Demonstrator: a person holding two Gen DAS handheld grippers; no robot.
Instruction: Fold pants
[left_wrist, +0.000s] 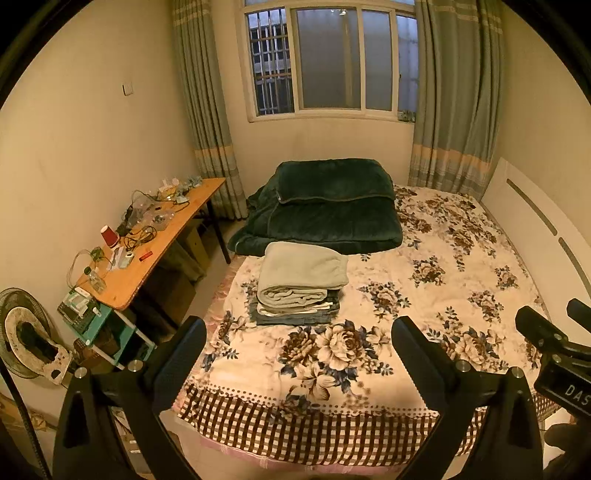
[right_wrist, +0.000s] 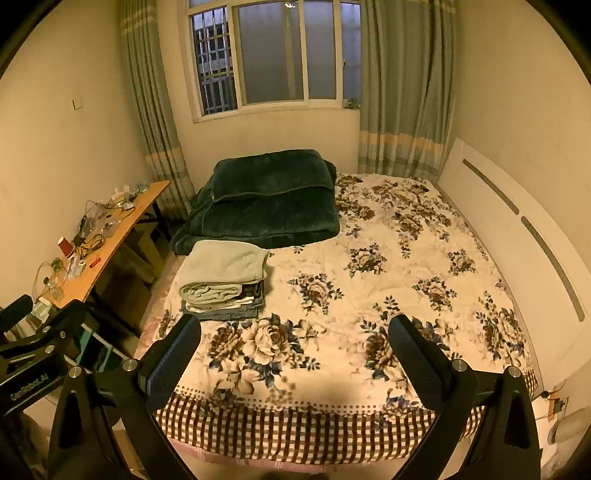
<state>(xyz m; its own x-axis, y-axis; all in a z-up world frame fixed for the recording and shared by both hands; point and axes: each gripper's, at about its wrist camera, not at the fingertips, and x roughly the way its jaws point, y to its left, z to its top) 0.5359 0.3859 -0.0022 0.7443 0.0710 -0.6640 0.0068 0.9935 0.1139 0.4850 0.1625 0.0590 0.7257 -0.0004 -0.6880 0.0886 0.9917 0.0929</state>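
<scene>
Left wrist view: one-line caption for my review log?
Open left gripper hovers above floral bedspread, facing a stack of folded pants and dark green quilt.

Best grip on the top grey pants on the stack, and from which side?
Probably the rounded fold edge of the grey pants facing the foot of the bed. Come in low from that near side with the open left gripper, pinching only the top roll so the folded clothes beneath stay put.

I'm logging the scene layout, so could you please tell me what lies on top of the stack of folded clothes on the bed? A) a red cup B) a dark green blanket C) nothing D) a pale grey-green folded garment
D: a pale grey-green folded garment tops the stack.
</scene>
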